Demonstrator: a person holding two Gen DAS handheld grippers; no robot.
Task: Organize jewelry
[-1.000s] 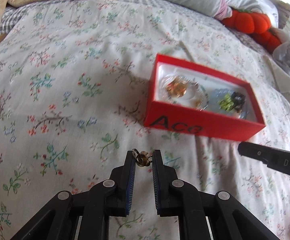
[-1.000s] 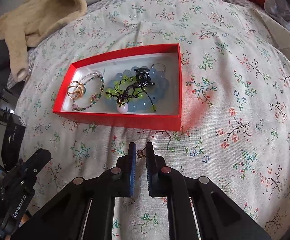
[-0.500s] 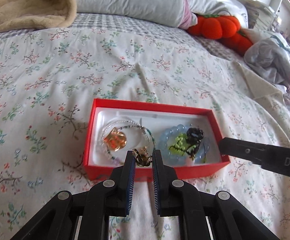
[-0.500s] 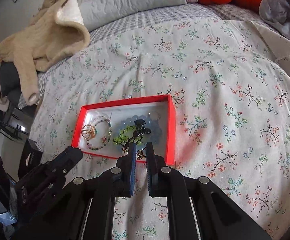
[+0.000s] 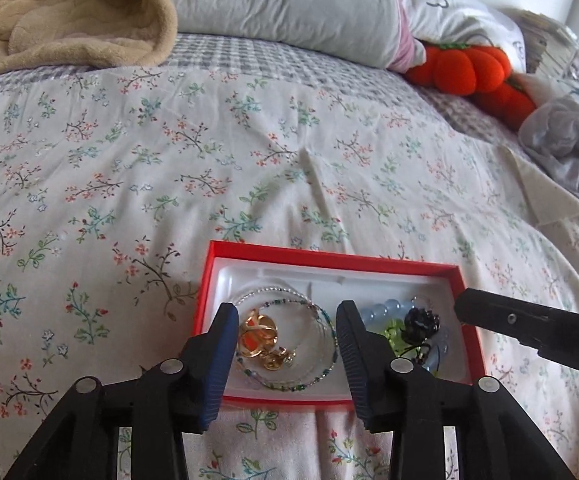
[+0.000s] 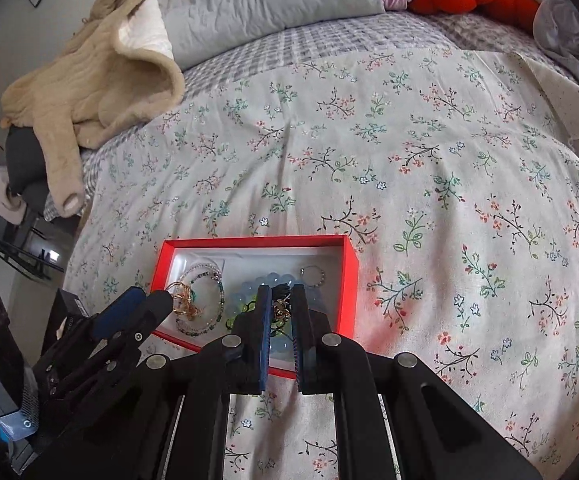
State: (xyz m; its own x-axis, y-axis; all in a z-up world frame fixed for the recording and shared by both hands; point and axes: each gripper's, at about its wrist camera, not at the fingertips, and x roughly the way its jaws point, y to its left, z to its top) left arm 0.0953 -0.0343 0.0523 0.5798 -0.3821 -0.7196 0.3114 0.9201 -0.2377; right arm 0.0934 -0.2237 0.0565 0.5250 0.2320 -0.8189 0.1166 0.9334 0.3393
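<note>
On the floral bedsheet (image 5: 249, 152) sits a red box (image 5: 389, 266) with a white liner, near the lower middle of both wrist views. Over its left half hangs the left claw (image 5: 285, 322), whose jaws have just been opening and now stand released, with nothing pressed between the blue pads; below the gap lie a cluster of gold rings (image 5: 261, 332) and a small gold earring (image 5: 277, 360), ringed by thin beaded bracelets (image 5: 321, 312). The box's right half holds a pale blue bead bracelet (image 5: 385, 308), green beads (image 5: 397, 326) and a black beaded piece (image 5: 421, 320). From the right wrist view the right claw (image 6: 279, 304) hangs over that right half, clenched on a small gold piece of jewelry (image 6: 279, 310) whose kind cannot be made out, pinched near the fingertips. At the far edge of the bed lie a beige fleece garment (image 6: 101, 92), a grey pillow (image 5: 289, 8) and orange pumpkin plushes (image 5: 469, 68).
</note>
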